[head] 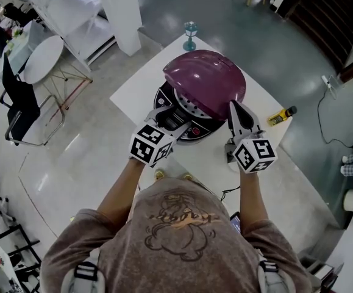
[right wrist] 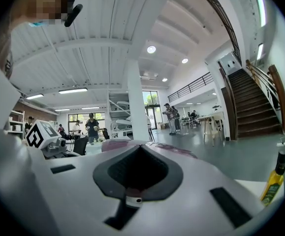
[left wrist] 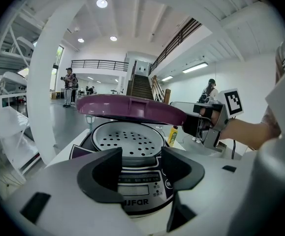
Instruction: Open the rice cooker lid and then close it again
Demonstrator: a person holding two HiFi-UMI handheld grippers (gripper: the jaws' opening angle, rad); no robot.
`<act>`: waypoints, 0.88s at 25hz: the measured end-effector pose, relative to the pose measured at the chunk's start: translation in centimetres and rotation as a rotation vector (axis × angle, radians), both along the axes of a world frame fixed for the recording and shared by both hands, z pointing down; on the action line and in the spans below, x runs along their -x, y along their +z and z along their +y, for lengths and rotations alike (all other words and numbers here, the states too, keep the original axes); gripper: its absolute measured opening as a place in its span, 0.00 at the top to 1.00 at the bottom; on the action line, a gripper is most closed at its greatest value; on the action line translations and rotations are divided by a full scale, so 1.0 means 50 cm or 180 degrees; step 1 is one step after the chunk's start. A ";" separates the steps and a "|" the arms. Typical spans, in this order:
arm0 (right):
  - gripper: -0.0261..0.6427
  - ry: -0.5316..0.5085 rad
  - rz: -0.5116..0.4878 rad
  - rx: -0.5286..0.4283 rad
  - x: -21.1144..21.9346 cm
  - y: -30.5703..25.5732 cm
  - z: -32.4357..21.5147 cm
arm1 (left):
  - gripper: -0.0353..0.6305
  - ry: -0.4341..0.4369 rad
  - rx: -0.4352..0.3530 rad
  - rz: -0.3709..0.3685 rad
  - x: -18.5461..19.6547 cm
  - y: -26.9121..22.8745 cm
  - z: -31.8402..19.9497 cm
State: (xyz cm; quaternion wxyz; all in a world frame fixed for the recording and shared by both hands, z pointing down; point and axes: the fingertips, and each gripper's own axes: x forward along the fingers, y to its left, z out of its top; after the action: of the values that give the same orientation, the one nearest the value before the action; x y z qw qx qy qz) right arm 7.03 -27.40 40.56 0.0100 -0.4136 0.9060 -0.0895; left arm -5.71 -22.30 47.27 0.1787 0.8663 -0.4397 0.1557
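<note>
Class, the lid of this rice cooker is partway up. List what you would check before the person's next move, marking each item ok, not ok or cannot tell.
1. Lid raised off the rice cooker, perforated plate showing beneath: ok.
2. Right gripper shut, tips at the lid's right rim: ok.
3. Those tips hooked under the rim: cannot tell.
4. Left gripper open, jaws apart in front of the control panel; bracing the cooker: cannot tell.
5. Glass behind the cooker, apart from the lid: ok.
6. Yellow bottle apart from both grippers: ok.
</note>
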 end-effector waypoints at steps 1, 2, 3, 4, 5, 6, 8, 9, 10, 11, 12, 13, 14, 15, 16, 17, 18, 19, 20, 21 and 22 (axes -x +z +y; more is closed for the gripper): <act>0.95 0.0001 0.0012 -0.0010 -0.001 -0.005 -0.001 | 0.57 -0.0001 -0.0001 0.0006 0.000 0.000 0.001; 0.95 0.0002 0.0019 -0.0014 -0.003 -0.009 -0.002 | 0.57 -0.0002 -0.0003 0.0014 0.000 0.000 0.002; 0.95 0.0001 0.0017 -0.0014 -0.004 -0.013 -0.003 | 0.57 -0.0004 -0.0006 0.0018 0.000 -0.001 0.004; 0.95 -0.0001 0.0010 -0.0014 -0.005 -0.018 -0.004 | 0.57 -0.0005 -0.0011 0.0019 0.000 -0.002 0.005; 0.95 -0.0003 0.0005 -0.0018 -0.006 -0.023 -0.006 | 0.57 -0.0004 -0.0016 0.0019 0.000 -0.004 0.005; 0.95 -0.0006 0.0008 -0.0026 -0.007 -0.028 -0.008 | 0.57 -0.0002 -0.0019 0.0022 0.000 -0.005 0.005; 0.95 -0.0006 0.0034 -0.0042 -0.012 -0.038 -0.012 | 0.57 0.0008 -0.0014 0.0039 -0.002 -0.007 0.004; 0.95 -0.0001 0.0050 -0.0047 -0.014 -0.042 -0.013 | 0.57 0.0014 -0.0005 0.0052 -0.004 -0.007 0.004; 0.95 0.0006 0.0061 -0.0048 -0.017 -0.046 -0.016 | 0.57 0.0020 0.0008 0.0066 -0.004 -0.007 0.005; 0.95 0.0015 0.0064 -0.0047 -0.018 -0.051 -0.018 | 0.57 0.0023 0.0021 0.0080 -0.004 -0.008 0.005; 0.95 0.0026 0.0063 -0.0051 -0.020 -0.057 -0.021 | 0.57 0.0025 0.0030 0.0091 -0.003 -0.008 0.005; 0.95 0.0039 0.0064 -0.0061 -0.021 -0.063 -0.024 | 0.57 0.0027 0.0034 0.0099 -0.003 -0.009 0.004; 0.95 0.0051 0.0068 -0.0077 -0.022 -0.068 -0.028 | 0.57 0.0028 0.0036 0.0104 -0.002 -0.008 0.004; 0.95 0.0061 0.0076 -0.0094 -0.023 -0.073 -0.031 | 0.57 0.0028 0.0038 0.0106 -0.001 -0.007 0.003; 0.95 0.0068 0.0088 -0.0111 -0.024 -0.078 -0.035 | 0.57 0.0029 0.0040 0.0106 -0.001 -0.006 0.003; 0.95 0.0072 0.0103 -0.0126 -0.025 -0.082 -0.038 | 0.57 0.0029 0.0043 0.0106 0.000 -0.005 0.002; 0.95 0.0074 0.0118 -0.0142 -0.027 -0.086 -0.041 | 0.57 0.0029 0.0044 0.0107 0.000 -0.005 0.002; 0.95 0.0076 0.0129 -0.0156 -0.028 -0.092 -0.044 | 0.57 0.0029 0.0044 0.0109 0.000 -0.005 0.002; 0.95 0.0080 0.0133 -0.0169 -0.031 -0.098 -0.048 | 0.57 0.0031 0.0042 0.0110 0.000 -0.005 0.002; 0.95 0.0087 0.0133 -0.0181 -0.034 -0.104 -0.052 | 0.57 0.0033 0.0041 0.0112 0.000 -0.006 0.003; 0.95 0.0096 0.0131 -0.0192 -0.039 -0.110 -0.056 | 0.57 0.0036 0.0040 0.0115 -0.001 -0.007 0.003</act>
State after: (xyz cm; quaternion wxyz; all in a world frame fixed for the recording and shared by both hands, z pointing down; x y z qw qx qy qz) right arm 8.96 -30.22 35.05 0.0052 -0.4285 0.9020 -0.0534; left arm -5.67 -22.13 46.94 0.1912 0.8703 -0.4305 0.1439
